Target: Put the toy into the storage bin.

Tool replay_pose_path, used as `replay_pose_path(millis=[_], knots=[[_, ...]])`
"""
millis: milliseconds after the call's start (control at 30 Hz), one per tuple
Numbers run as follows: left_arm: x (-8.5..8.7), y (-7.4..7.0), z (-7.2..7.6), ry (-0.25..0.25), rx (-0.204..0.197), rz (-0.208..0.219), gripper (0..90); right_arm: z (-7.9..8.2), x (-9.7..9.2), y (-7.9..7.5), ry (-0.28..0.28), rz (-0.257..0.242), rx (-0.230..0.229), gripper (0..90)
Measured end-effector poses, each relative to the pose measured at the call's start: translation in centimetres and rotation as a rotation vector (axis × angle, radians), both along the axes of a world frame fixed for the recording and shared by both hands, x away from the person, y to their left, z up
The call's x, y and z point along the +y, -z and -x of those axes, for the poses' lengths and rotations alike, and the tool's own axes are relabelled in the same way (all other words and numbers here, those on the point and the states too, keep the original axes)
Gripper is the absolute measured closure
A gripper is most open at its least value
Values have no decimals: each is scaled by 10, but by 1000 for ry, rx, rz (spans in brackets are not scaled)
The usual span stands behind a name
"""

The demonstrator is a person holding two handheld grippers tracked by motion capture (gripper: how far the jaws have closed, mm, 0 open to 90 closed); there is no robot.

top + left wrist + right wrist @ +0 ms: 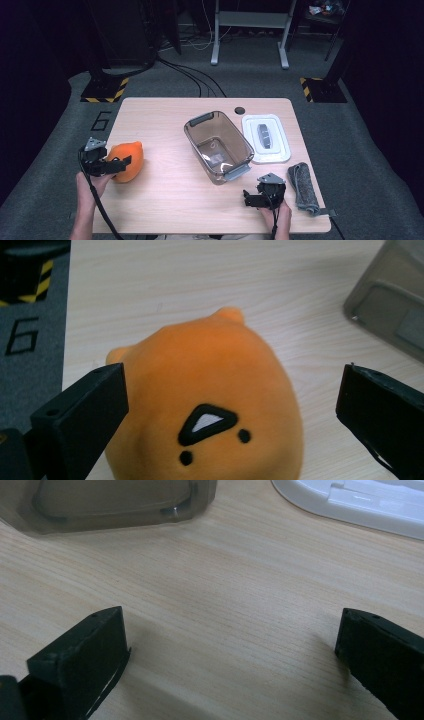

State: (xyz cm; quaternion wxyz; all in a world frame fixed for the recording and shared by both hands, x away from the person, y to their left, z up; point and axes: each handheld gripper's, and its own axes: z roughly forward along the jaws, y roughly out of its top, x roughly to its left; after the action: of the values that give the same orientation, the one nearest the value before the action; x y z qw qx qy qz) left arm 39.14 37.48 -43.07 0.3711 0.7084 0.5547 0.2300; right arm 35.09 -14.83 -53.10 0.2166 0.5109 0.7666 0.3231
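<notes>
An orange plush toy (129, 159) with a small black-outlined face lies near the table's left edge. My left gripper (121, 164) reaches it from the left, and its jaws stand wide on either side of the toy (215, 385). The left jaw is close against the plush; the right jaw stands clear of it. My right gripper (256, 196) is open above bare wood (225, 595) near the front edge, just in front of the bin's near corner, with nothing between its jaws.
A clear brown plastic bin (196, 123) with grey handles stands mid-table, and its corner (115, 505) lies ahead of the right gripper. A white lid (281, 150) lies to its right. A rolled grey cloth (303, 186) rests at the front right.
</notes>
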Motion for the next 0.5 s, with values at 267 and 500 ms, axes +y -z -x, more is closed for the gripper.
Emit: replay_pose_path(millis=[267,500], knots=[[9,22,-9,-58,84,44,31,0,0,0,0,-1,-2,0],[5,31,-10,-49,113,34,230,0,0,0,-1,-3,0,0]])
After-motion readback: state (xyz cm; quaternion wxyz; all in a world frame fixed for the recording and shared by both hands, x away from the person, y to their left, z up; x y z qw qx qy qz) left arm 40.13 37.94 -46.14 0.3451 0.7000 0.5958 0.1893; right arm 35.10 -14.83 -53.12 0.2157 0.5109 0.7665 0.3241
